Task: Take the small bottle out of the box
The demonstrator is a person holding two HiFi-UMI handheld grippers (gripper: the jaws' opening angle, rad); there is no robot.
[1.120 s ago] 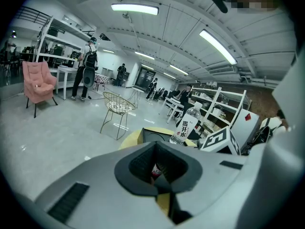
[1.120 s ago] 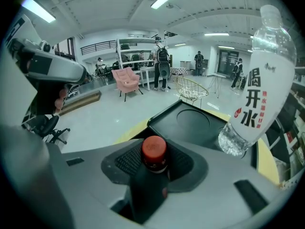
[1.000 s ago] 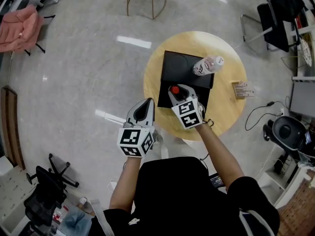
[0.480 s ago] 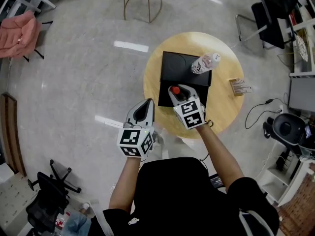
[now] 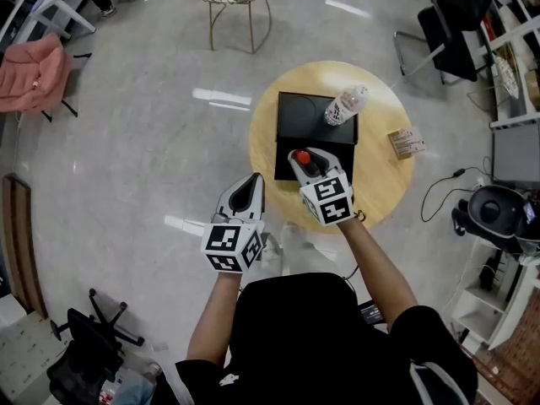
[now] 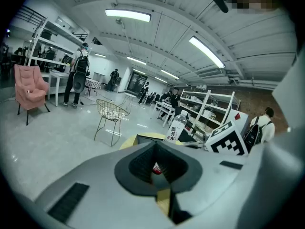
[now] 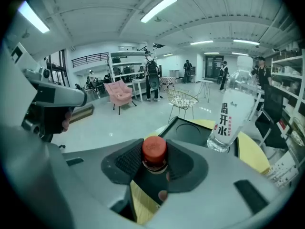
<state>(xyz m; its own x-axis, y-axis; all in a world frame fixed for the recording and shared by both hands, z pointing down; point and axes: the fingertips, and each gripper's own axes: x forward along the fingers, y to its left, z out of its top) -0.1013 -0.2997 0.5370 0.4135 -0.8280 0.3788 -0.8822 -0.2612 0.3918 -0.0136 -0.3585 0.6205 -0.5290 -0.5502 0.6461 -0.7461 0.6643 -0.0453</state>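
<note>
The right gripper (image 5: 309, 159) pinches the small bottle (image 7: 154, 150) just under its red cap, at mid-frame over the lower edge of the black box (image 5: 304, 121); whether it has cleared the box is hard to tell. The left gripper (image 6: 155, 147), lower left of it, looks pressed together on nothing. A tall water bottle (image 7: 232, 112) on the box's upper right corner reads 喝开水. The box sits on a round wooden table (image 5: 384, 175) over glossy grey floor, with a pink armchair (image 5: 34, 57) at upper left.
</note>
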